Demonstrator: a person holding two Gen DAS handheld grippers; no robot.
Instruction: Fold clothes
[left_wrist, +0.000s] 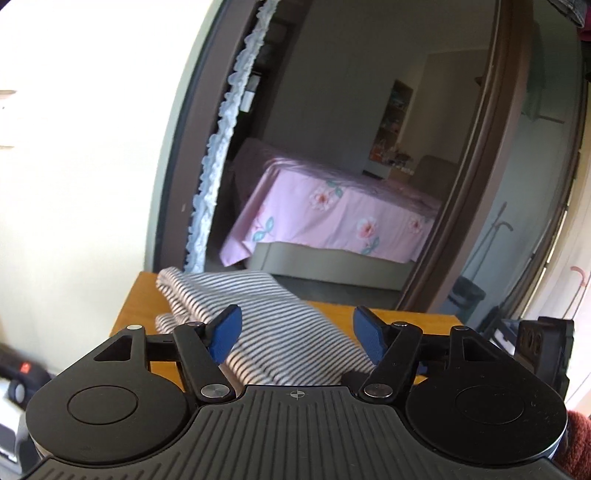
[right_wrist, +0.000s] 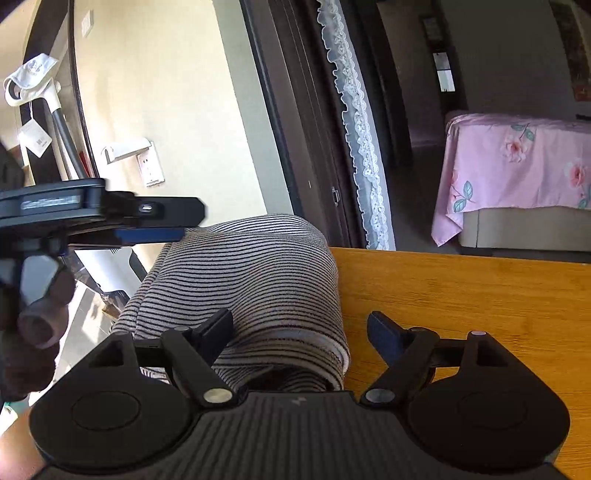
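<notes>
The striped cloth (right_wrist: 251, 280) lies in a soft, folded bundle on the wooden table (right_wrist: 480, 295), up against the table's left edge, with one end spilling a little over that edge in the right wrist view. Its long way runs from the near edge of the table toward the far edge, where the doorway and the pink bed (left_wrist: 332, 218) show behind it. The stripes run across the bundle, not along it. The right gripper (right_wrist: 301, 332) sits at the near end of the cloth, and its jaws are wide apart. The left jaw is over the cloth and the right jaw is over bare wood, so the cloth's right side falls between them, but the pads do not press on it. The left gripper (left_wrist: 295, 334) also has its jaws apart, with nothing pinched. In its own view the cloth passes under and between its blue pads (left_wrist: 225, 338), heading away to the far left corner of the table. In the right wrist view the left gripper (right_wrist: 181, 221) comes in from the left, over the cloth's far left part; I cannot tell if it touches. So the cloth lies straight ahead of both grippers, the right one by the near end and the left one nearer the far end. It looks mostly folded already, and I think the next move is a grab at those two ends.
</notes>
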